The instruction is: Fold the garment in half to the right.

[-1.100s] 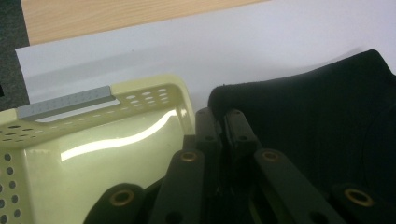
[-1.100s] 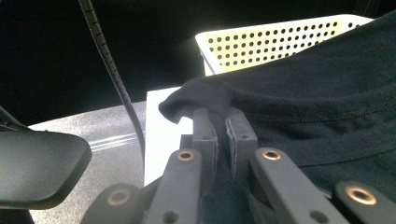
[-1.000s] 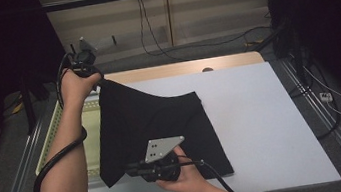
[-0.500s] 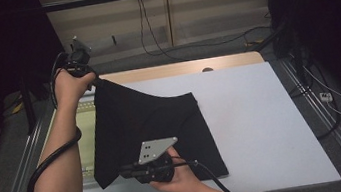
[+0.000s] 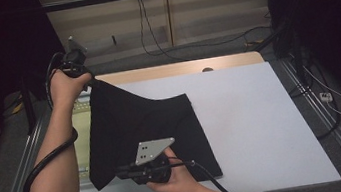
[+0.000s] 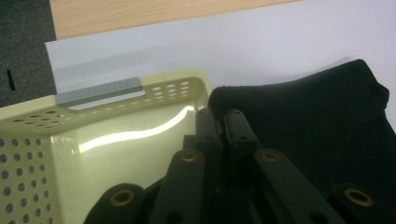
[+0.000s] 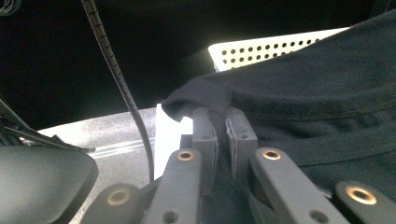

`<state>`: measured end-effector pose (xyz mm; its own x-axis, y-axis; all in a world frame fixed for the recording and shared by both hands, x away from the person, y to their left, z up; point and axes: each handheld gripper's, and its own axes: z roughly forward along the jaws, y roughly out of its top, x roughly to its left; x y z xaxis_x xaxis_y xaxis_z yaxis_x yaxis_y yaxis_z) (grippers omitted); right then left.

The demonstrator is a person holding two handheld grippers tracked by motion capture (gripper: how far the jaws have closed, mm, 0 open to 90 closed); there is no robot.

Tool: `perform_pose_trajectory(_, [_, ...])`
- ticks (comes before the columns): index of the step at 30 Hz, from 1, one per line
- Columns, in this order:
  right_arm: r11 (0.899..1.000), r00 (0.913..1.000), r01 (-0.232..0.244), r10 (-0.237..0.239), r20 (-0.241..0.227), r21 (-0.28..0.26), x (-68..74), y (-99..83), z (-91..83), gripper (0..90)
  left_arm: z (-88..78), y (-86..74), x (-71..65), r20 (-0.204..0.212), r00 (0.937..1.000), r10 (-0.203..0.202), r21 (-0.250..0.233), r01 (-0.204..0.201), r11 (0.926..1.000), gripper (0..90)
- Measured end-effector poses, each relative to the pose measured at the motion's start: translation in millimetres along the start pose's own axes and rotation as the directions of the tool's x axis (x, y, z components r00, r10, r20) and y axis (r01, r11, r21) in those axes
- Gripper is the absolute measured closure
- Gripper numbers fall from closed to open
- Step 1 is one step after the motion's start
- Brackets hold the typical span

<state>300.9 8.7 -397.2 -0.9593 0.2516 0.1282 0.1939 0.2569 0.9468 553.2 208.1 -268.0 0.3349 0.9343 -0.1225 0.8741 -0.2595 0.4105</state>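
Note:
A black cloth lies spread on the white table, its left part draped over a pale yellow perforated basket. At the far left my left gripper is shut on the cloth's far corner and holds it raised. In the left gripper view the jaws pinch that corner of the cloth beside the basket's rim. At the near edge my right gripper is shut on the cloth's near-left corner. In the right gripper view the pads clamp a fold of the cloth.
The basket stands at the table's left edge, its perforated rim showing past the cloth. A wooden strip borders the table's far side. Cables lie on the floor at the right. Metal rails flank the table.
Both hands have shifted slightly to the left, and the cloth's left edge has been drawn farther over the basket. Both grips are unchanged.

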Motion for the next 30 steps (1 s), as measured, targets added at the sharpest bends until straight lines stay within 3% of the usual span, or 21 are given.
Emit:
perform_pose_trajectory(16, [1.000, 0.9993, -0.017, 0.017, 0.032, 0.008, -4.6, -12.2, -18.0, 85.0, 23.7, 6.1, -23.9, 0.035, 0.9992, 0.017, -0.003, -0.017, 0.9998, 86.3])
perform_pose_trajectory(30, [1.000, 0.9991, -0.016, 0.015, 0.040, 0.026, -4.2, -17.0, -19.5, 85.0, 31.1, 1.5, -22.0, 0.043, 0.9989, 0.016, -0.019, -0.016, 0.9997, 86.3])
